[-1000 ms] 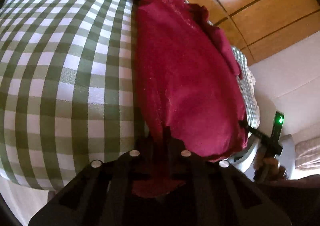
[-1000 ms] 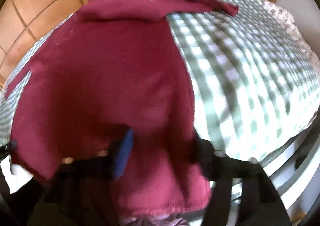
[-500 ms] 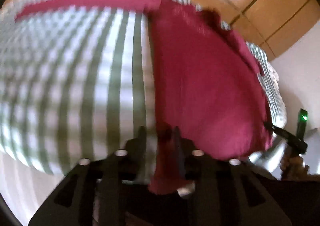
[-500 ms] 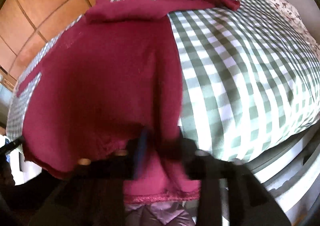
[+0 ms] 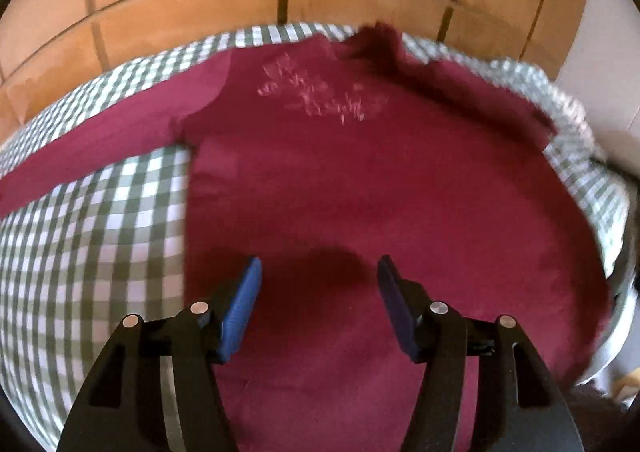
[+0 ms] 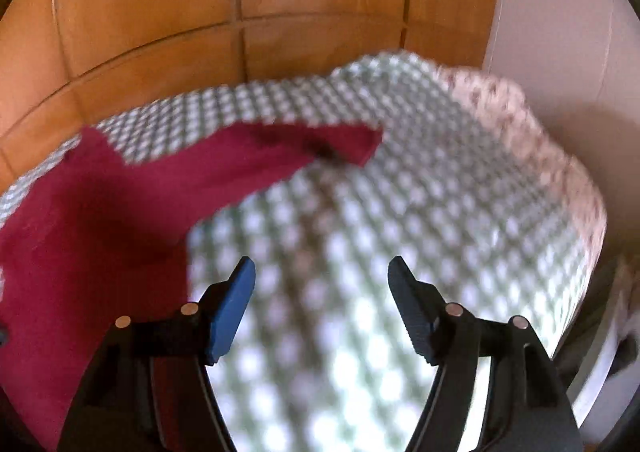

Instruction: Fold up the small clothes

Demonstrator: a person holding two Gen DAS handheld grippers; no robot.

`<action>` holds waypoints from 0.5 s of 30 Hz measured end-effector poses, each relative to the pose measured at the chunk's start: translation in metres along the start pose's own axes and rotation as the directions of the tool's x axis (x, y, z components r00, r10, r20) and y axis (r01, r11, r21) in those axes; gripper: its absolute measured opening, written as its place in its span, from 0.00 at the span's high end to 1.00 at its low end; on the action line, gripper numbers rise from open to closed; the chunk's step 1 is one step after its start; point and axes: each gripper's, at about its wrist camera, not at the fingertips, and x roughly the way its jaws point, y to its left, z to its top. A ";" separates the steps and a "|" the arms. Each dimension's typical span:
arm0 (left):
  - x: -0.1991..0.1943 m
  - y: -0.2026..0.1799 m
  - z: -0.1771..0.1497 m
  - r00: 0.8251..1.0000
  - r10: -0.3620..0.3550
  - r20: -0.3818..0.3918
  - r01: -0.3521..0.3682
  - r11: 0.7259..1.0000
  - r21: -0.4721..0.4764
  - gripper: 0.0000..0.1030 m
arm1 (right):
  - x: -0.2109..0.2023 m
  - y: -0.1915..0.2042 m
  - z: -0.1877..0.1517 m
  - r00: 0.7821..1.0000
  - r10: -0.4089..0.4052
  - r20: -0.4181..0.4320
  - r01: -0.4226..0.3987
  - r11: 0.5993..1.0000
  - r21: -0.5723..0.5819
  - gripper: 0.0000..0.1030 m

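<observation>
Shirt (image 5: 360, 192) flat on checked bedcover (image 5: 100, 232)

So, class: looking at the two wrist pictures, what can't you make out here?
- Shirt hem: left view, hidden behind the left tool.
- Shirt print: left view, blurred.
- Right sleeve cuff: right view, motion blur.
- Shirt body: right view, cut off at the left edge.

The right claw (image 6: 322, 280) has just been opening and hangs empty over the checked bedspread (image 6: 400, 232). A dark red top (image 6: 120, 204) lies left, one sleeve (image 6: 288, 152) stretched rightward.
</observation>
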 end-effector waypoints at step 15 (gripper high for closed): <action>0.033 -0.001 0.001 1.000 -0.017 0.008 0.018 0.999 -0.050 0.22 | 0.135 -0.027 0.086 0.983 -0.154 -0.095 0.144 0.984 -0.104 0.93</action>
